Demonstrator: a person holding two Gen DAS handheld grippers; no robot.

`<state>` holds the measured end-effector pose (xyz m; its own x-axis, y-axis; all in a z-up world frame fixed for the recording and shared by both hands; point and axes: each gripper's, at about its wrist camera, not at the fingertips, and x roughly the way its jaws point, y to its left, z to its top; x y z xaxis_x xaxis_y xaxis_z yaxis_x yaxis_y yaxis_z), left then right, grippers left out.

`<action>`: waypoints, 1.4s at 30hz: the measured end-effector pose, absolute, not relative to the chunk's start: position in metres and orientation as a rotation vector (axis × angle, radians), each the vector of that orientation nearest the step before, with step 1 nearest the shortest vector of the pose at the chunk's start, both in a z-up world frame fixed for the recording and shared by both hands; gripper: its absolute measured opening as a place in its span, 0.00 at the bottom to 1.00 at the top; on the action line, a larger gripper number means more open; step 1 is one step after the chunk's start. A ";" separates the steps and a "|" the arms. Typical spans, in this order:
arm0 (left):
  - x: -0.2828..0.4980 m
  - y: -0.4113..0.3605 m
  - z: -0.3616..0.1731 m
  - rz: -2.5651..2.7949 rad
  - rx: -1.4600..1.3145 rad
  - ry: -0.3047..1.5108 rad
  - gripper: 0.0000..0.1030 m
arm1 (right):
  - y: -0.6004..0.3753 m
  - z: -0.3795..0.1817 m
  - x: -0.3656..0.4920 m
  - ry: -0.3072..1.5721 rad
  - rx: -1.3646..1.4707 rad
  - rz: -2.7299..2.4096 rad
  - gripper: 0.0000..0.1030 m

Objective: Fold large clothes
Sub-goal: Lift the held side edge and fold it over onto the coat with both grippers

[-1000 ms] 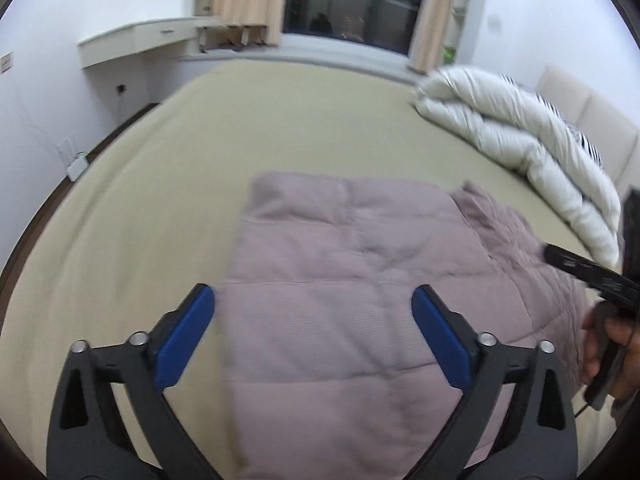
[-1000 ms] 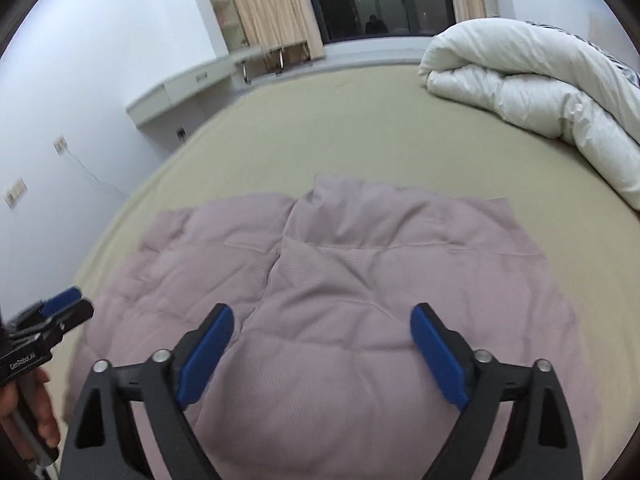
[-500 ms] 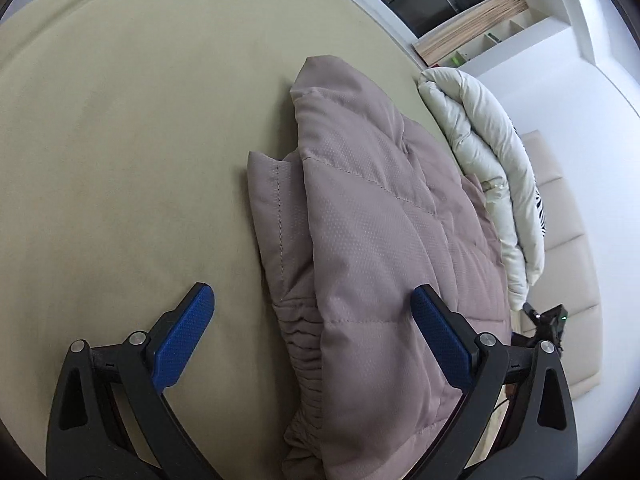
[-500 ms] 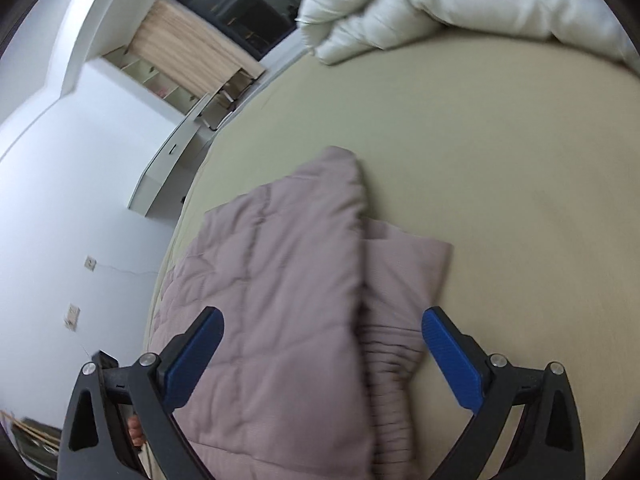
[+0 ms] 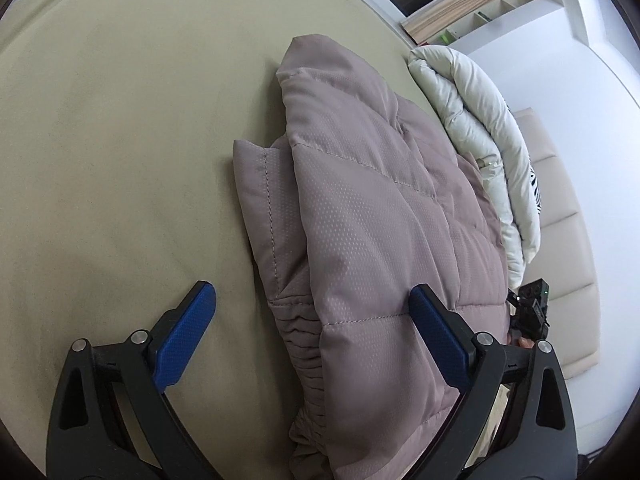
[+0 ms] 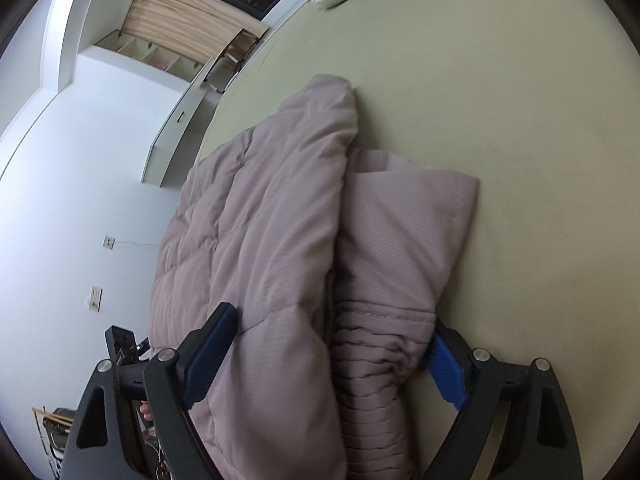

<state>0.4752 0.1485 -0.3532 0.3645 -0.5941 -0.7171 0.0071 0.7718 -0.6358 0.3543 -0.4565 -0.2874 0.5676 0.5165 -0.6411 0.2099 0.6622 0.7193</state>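
Observation:
A mauve quilted puffer jacket (image 5: pixel 372 216) lies on the beige bed, with a sleeve tucked under its folded edge. My left gripper (image 5: pixel 316 336) is open, low at the jacket's left end, its fingers straddling the ribbed cuff (image 5: pixel 300 328) and folded edge. The jacket also shows in the right wrist view (image 6: pixel 264 216). My right gripper (image 6: pixel 328 356) is open at the opposite end, its fingers either side of the ribbed cuff (image 6: pixel 372 364) and the folded layer. Neither gripper holds cloth.
A white rolled duvet (image 5: pixel 476 116) lies along the jacket's far side, by the padded headboard (image 5: pixel 560 208). The beige sheet (image 5: pixel 100 140) spreads around the jacket. A white wall with sockets (image 6: pixel 96 296) and a desk (image 6: pixel 180 120) stand beyond the bed.
Both grippers have swung from over the jacket's middle down to its two ends and rolled sideways. In the last half second they moved slightly closer to the cuffs.

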 end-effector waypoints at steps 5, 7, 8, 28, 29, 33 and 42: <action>0.478 0.163 -0.362 -0.460 -0.693 1.155 0.94 | -0.443 -0.289 0.353 1.001 0.839 0.304 0.86; 0.482 0.165 -0.366 -0.464 -0.724 1.158 0.93 | -0.441 -0.290 0.354 1.000 0.843 0.317 0.86; 0.484 0.166 -0.367 -0.467 -0.734 1.159 0.90 | -0.441 -0.291 0.354 0.998 0.851 0.322 0.86; 0.519 0.149 -0.397 -0.574 -0.914 1.189 0.58 | -0.452 -0.303 0.362 0.966 0.906 0.401 0.86; 0.522 0.147 -0.399 -0.580 -0.912 1.190 0.58 | -0.451 -0.304 0.365 0.972 0.903 0.400 0.86; 0.520 0.147 -0.400 -0.587 -0.883 1.185 0.47 | -0.446 -0.306 0.375 1.001 0.868 0.394 0.85; 0.488 0.134 -0.354 -0.550 -0.768 1.141 0.26 | -0.420 -0.267 0.355 0.995 0.680 0.317 0.53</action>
